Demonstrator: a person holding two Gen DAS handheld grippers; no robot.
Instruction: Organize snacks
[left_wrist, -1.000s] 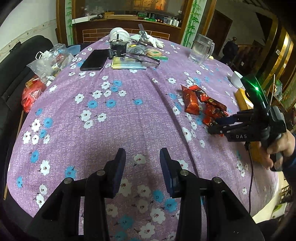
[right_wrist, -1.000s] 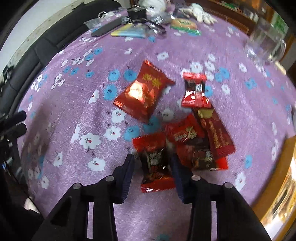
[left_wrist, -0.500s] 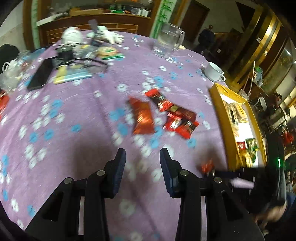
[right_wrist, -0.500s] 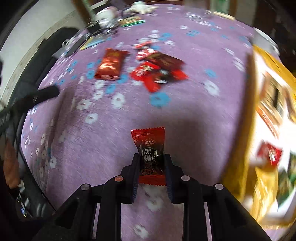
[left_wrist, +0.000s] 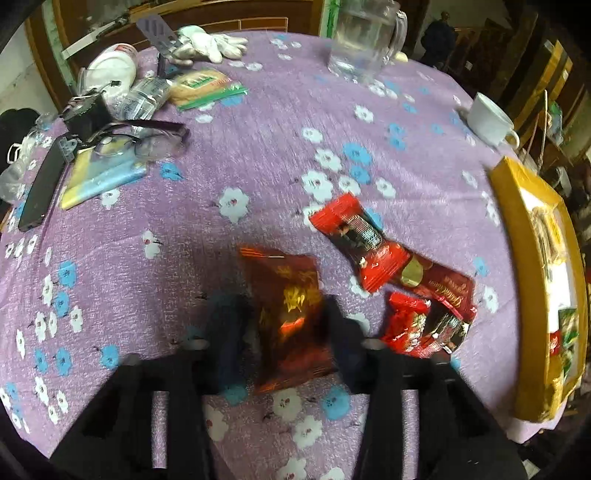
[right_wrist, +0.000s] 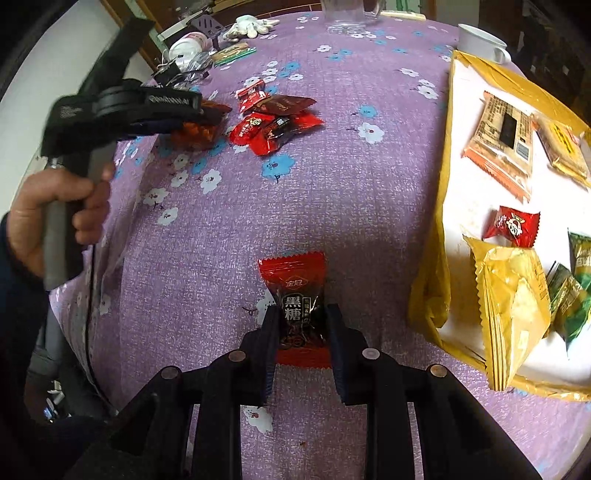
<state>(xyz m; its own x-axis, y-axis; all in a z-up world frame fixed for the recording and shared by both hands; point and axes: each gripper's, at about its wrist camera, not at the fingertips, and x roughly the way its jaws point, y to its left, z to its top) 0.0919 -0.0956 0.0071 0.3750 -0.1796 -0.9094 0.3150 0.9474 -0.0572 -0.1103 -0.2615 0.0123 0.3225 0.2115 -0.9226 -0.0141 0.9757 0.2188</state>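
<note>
My right gripper (right_wrist: 301, 325) is shut on a red and black candy (right_wrist: 295, 280), held above the purple flowered cloth just left of the yellow box (right_wrist: 443, 221). The box holds several snack packets. My left gripper (left_wrist: 282, 325) points down over a dark red snack packet (left_wrist: 291, 295) that lies on the cloth between its blurred fingers; its jaws are closing and I see no firm press. In the right wrist view the left gripper (right_wrist: 199, 114) hovers over that packet (right_wrist: 195, 133). A pile of red snacks (left_wrist: 406, 288) lies just to the right.
A glass mug (left_wrist: 364, 40), a white cup (left_wrist: 487, 122), glasses (left_wrist: 140, 140), a phone (left_wrist: 40, 188) and white gloves (left_wrist: 210, 46) sit at the far side of the table. A person's hand (right_wrist: 55, 206) grips the left tool's handle. The yellow box (left_wrist: 509, 258) lies along the right edge.
My right gripper closed on the candy, lifted it from the pile and carried it toward the yellow box. My left gripper swept right and came down over the dark red packet.
</note>
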